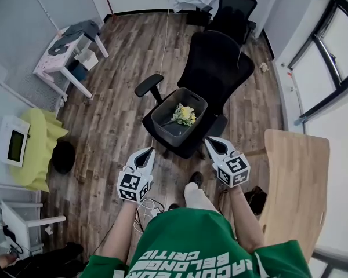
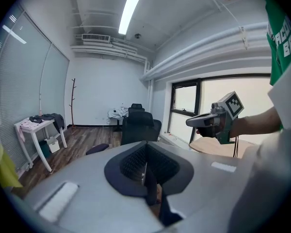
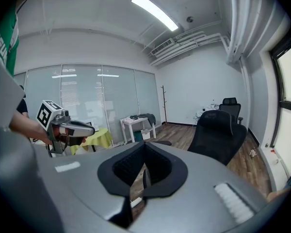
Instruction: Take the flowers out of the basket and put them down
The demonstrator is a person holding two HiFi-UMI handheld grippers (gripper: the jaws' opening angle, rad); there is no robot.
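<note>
A grey basket (image 1: 162, 118) stands on the seat of a black office chair (image 1: 214, 68). In it lies a bunch of yellow flowers (image 1: 185, 114). My left gripper (image 1: 148, 153) is held in front of the chair, short of the basket's near left side, with its jaws shut and nothing between them (image 2: 146, 171). To the basket's near right, my right gripper (image 1: 210, 143) points at the chair, and its jaws look shut and empty (image 3: 145, 176). Each gripper view shows the other gripper, the right gripper (image 2: 203, 121) and the left gripper (image 3: 80, 127), but not the basket.
A wooden table (image 1: 296, 178) stands close on my right. At the far left a white table (image 1: 64, 54) carries clothes, with a yellow-draped stand (image 1: 37, 141) and a black round thing (image 1: 64, 155) nearer. A second black chair (image 1: 235, 4) is at the back. Cables (image 1: 151, 204) lie by my feet.
</note>
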